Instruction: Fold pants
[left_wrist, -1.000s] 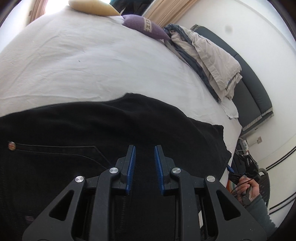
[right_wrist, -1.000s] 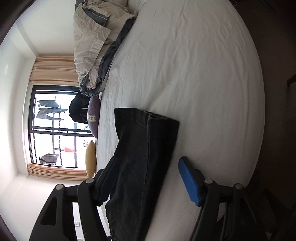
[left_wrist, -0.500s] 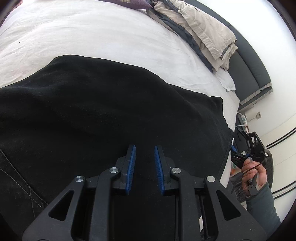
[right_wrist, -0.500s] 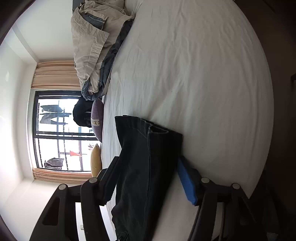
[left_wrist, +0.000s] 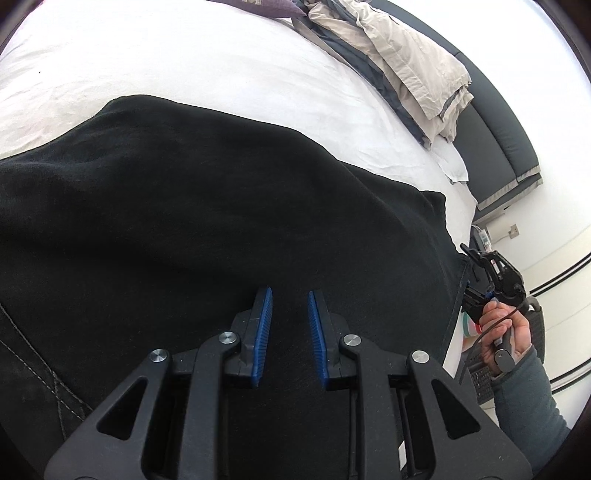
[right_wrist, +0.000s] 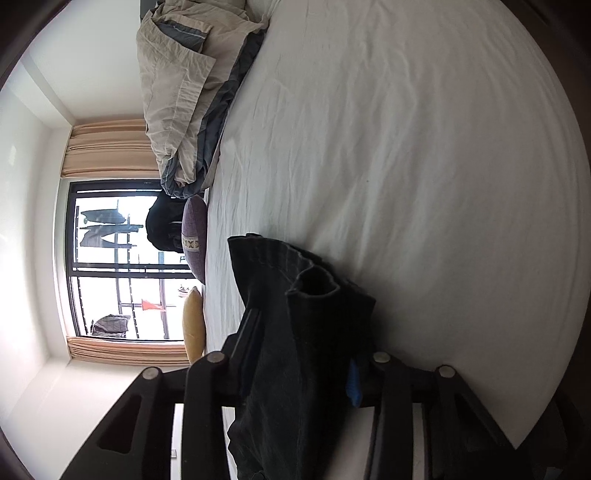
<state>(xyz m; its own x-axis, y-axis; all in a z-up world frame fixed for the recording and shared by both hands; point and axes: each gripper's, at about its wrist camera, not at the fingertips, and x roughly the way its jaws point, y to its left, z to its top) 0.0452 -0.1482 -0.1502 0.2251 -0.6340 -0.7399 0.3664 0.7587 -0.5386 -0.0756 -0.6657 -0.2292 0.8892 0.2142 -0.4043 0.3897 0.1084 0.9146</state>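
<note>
Since the earlier frames the right tongs (right_wrist: 301, 354) have just been closing on the hem end of the black pants (left_wrist: 221, 229). Where their blue pads stood well clear of the cloth on either side, the fabric now bunches up between them, its layers buckling into a small open loop at about 12 o'clock from the tips. In the left wrist view the camera has dropped lower over the garment: the pocket rivet seen a second ago has passed out of view, and only a line of pocket stitching remains at 8 o'clock.

The left tongs (left_wrist: 290, 325) hang over the broad black cloth with a narrow gap between the pads. Nothing sits in that gap, so they grip nothing; I cannot tell whether their tips touch the fabric.

The pants lie spread on the white bed (right_wrist: 424, 166), filling the lower half of the left view, with the leg ends reaching towards 3 o'clock, where the person's right hand (left_wrist: 506, 332) holds its tool at the bed's edge.

In my judgement, the pinch on the leg end means a fold is about to begin. That end can be carried back over the garment, with the left tongs placed to steady the cloth.

No brand, label or legible writing appears anywhere. The purple cushion (right_wrist: 194, 236) bears only a woven pattern band.
</note>
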